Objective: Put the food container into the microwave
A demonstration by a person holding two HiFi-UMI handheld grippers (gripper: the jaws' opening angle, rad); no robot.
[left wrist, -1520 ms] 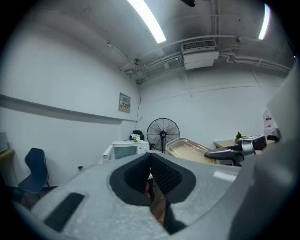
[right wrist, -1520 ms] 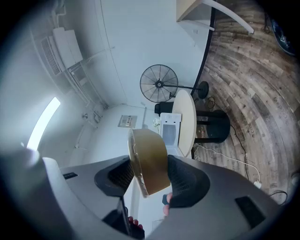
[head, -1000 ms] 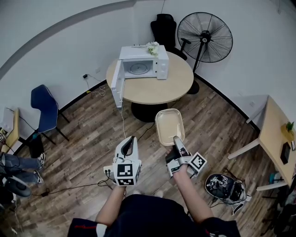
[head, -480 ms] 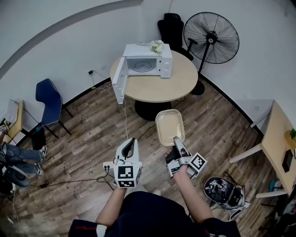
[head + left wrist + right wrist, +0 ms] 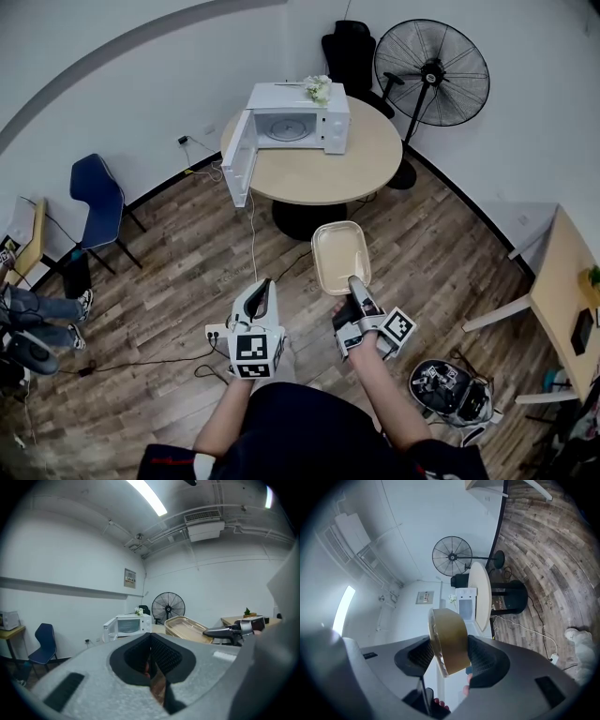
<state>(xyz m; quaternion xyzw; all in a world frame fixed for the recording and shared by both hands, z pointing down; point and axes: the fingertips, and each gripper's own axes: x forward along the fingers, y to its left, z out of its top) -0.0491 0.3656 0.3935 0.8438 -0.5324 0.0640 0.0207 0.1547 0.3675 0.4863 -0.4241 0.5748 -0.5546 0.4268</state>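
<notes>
A beige oblong food container hangs level over the wooden floor, and my right gripper is shut on its near end. In the right gripper view both pads clamp the container at my right gripper. The white microwave stands on the round table ahead, with its door swung open to the left. My left gripper is beside the right one, shut and holding nothing. The left gripper view shows its jaws together, with the microwave and the container beyond them.
A large standing fan and a black chair are behind the table. At the left stands a blue chair. A cable and power strip lie on the floor near my feet. A wooden desk is at the right.
Both grippers have sunk a little and shifted slightly left in the head view, carrying the container along. The grip on it is unchanged.
</notes>
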